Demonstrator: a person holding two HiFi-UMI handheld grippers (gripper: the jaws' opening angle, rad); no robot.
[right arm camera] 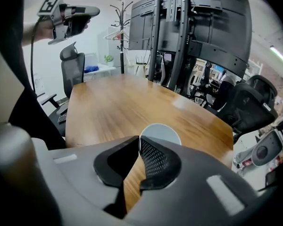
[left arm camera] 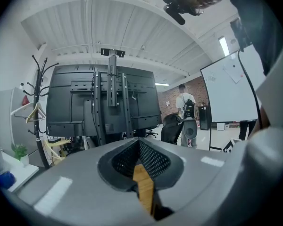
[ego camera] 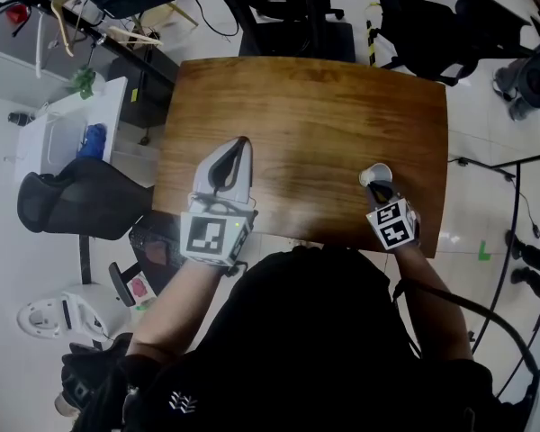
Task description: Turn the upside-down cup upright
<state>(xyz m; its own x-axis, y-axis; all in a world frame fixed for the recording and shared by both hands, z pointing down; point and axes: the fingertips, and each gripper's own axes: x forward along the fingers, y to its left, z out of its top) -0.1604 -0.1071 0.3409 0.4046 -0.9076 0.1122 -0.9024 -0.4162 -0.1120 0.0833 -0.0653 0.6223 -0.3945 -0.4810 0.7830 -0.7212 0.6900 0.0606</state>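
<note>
Meeting at their tips, the jaws of the right gripper [right arm camera: 139, 141] are together and hold nothing. Only a sliver of wood shows through the gap lower down. Just beyond those tips stands the cup [right arm camera: 161, 132], its pale, flat, closed end facing up, apart from the jaws and resting on the table [right arm camera: 108, 102].

The left gripper [left arm camera: 139, 145] also has its jaws pressed together on nothing. It sits well away to the cup's left.

The cup looks small and light, probably thin-walled paper or plastic, though I cannot tell which. I would expect it to slide on the glossy wood if nudged, and to dent if squeezed hard. The jaws need to open wider than the cup. The side wall, about midway down, seems the best place to grip, with a gentle squeeze, leaving room to roll the wrist over.

The right gripper view shows the closed disc on top, which confirms the cup is inverted. The head view gives only a white blob [ego camera: 375, 175], partly covered by the right gripper [ego camera: 381, 194]. That view does show the table's near edge just behind the cup, on the person's side.

The right gripper view also shows the left gripper lifted high above the table. From the head view it only appears to lie over the wood. The left gripper view misses the cup entirely and takes in a monitor rack [left arm camera: 111, 102] and the room.
</note>
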